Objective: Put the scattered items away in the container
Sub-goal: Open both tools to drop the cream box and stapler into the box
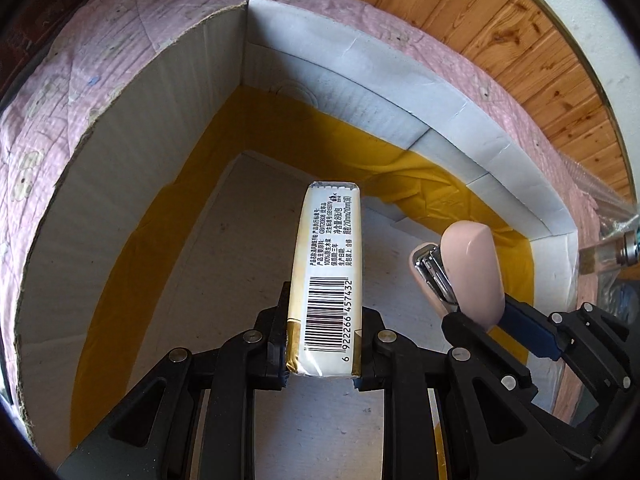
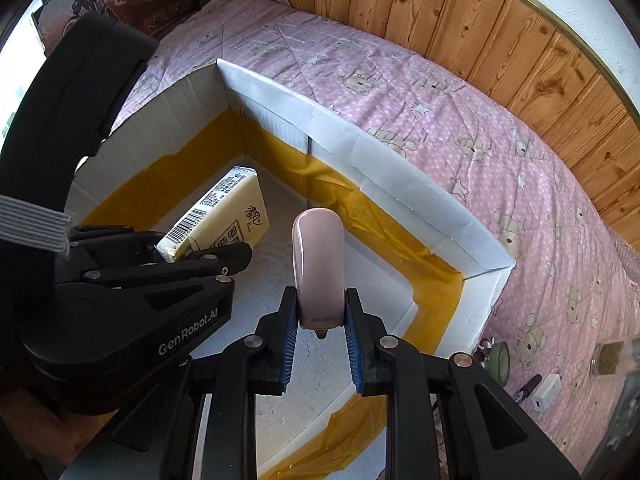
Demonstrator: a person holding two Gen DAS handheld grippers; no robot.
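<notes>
While poised over the box (image 1: 132,128) on the bed (image 2: 460,128): left hand-held gripper (image 1: 324,354) clamped on tissue pack (image 1: 328,280), right hand-held gripper (image 2: 322,330) clamped on pink stapler (image 2: 318,264), both inside the walls.

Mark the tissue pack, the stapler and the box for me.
tissue pack (image 1: 326,280): left wrist view, on its barcode side.
stapler (image 2: 318,264): right wrist view, on its pink top.
box (image 2: 380,160): right wrist view, on its far white wall.
</notes>
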